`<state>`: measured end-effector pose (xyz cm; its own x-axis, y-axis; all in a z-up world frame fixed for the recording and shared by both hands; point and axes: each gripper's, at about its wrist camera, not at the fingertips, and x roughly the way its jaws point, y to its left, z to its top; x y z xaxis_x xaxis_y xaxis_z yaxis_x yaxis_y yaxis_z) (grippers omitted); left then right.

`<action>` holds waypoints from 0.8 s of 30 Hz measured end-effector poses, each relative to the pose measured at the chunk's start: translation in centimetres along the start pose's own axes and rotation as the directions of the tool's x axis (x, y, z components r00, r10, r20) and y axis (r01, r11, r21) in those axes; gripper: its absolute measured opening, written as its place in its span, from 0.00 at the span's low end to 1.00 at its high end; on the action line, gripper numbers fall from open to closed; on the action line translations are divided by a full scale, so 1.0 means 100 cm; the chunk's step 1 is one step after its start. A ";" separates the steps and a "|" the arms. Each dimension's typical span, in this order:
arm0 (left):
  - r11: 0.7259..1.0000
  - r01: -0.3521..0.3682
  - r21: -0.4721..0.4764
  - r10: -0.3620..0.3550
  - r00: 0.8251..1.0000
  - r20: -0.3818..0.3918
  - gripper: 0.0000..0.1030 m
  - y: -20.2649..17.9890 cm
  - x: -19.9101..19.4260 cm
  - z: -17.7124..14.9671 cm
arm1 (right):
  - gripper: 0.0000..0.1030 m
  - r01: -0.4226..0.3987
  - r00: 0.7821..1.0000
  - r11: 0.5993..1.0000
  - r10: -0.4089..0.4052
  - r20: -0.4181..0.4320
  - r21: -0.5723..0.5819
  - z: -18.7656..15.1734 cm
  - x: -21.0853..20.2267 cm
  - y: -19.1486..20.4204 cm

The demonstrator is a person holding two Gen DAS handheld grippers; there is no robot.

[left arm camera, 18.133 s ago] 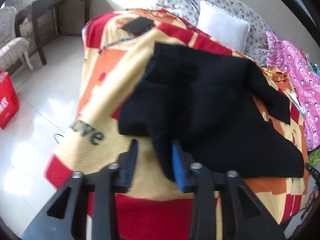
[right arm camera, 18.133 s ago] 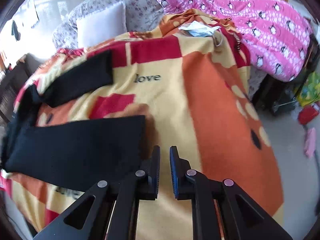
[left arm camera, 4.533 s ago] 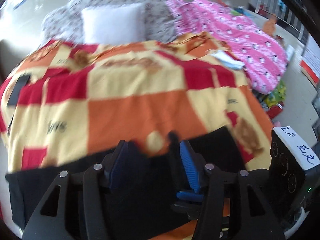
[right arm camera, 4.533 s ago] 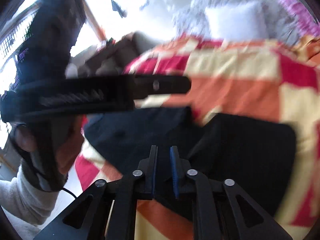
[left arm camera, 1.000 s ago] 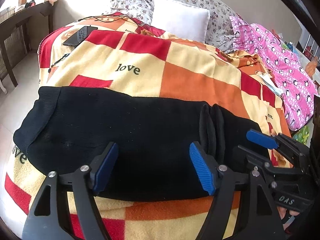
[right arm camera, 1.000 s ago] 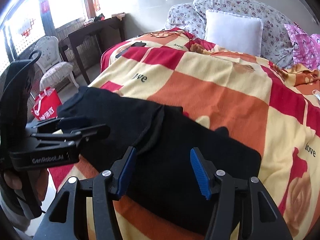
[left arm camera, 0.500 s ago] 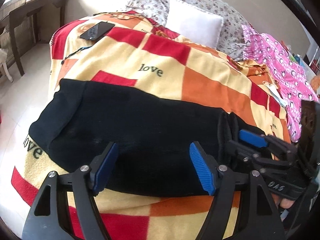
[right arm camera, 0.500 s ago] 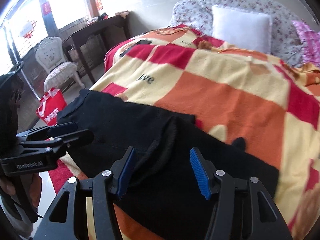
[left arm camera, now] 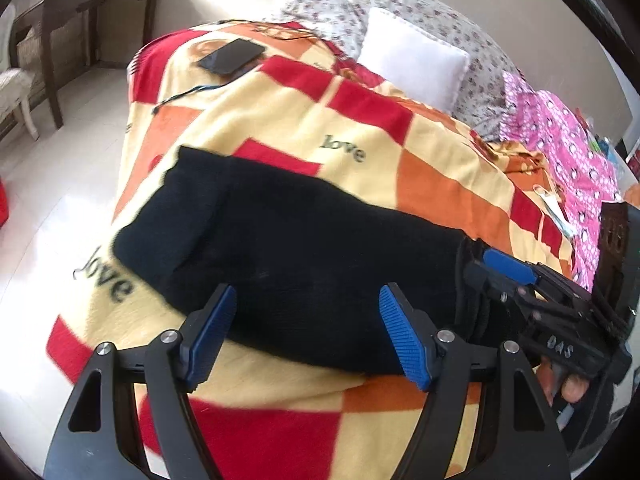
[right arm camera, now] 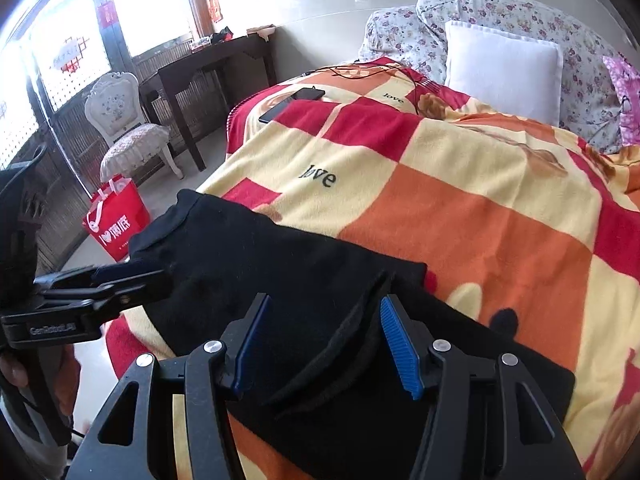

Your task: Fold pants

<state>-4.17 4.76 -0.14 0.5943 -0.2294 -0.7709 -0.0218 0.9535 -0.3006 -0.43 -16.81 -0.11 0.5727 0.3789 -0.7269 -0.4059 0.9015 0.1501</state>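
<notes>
Lying folded along the bed's near edge on a checked blanket (left arm camera: 440, 184): black pants (left arm camera: 312, 248). Left gripper (left arm camera: 308, 332), fingers spread, empty, above the pants. Right gripper (right arm camera: 326, 344), fingers spread, empty. White pillow (right arm camera: 500, 68) at 1 o'clock; phone (left arm camera: 232, 56) at 11 o'clock.

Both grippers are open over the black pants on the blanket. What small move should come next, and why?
Probably lower the left gripper onto the pants' left end and close. Both it and the right gripper hang open, holding nothing; the pants lie as one long strip on the blanket, so that end likely folds over next.
</notes>
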 end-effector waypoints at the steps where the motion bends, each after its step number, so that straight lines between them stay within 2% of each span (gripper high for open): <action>1: 1.000 0.000 -0.013 0.000 1.000 -0.004 0.72 0.005 -0.002 -0.001 | 0.58 -0.013 1.000 1.000 0.013 0.003 0.010 0.003 0.003 -0.001; 6: 0.991 -0.019 -0.130 0.018 1.000 -0.006 0.72 0.036 -0.010 -0.007 | 0.67 -0.098 0.995 0.995 0.098 -0.010 0.027 0.025 0.027 0.007; 10: 0.979 -0.049 -0.198 0.048 0.999 -0.008 0.72 0.055 -0.007 -0.009 | 0.67 -0.108 0.993 0.994 0.108 -0.043 -0.001 0.039 0.049 0.024; 12: 0.974 -0.043 -0.222 0.039 0.999 -0.019 0.72 0.061 -0.002 -0.009 | 0.69 -0.132 0.990 0.991 0.131 -0.050 -0.024 0.048 0.058 0.035; 18: 0.971 -0.033 -0.236 0.024 0.999 -0.040 0.72 0.063 0.015 -0.006 | 0.72 -0.172 0.983 0.982 0.166 -0.074 -0.083 0.069 0.086 0.062; 24: 0.971 -0.014 -0.238 0.011 1.000 -0.013 0.72 0.062 0.022 0.005 | 0.72 -0.200 0.975 0.976 0.191 -0.110 -0.082 0.086 0.127 0.076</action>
<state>-2.58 10.29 -3.45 0.5833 -0.2211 -0.7816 -0.2209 0.8828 -0.4146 9.85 -3.32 -2.48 0.4026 0.5184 -0.7544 -0.5693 0.7872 0.2371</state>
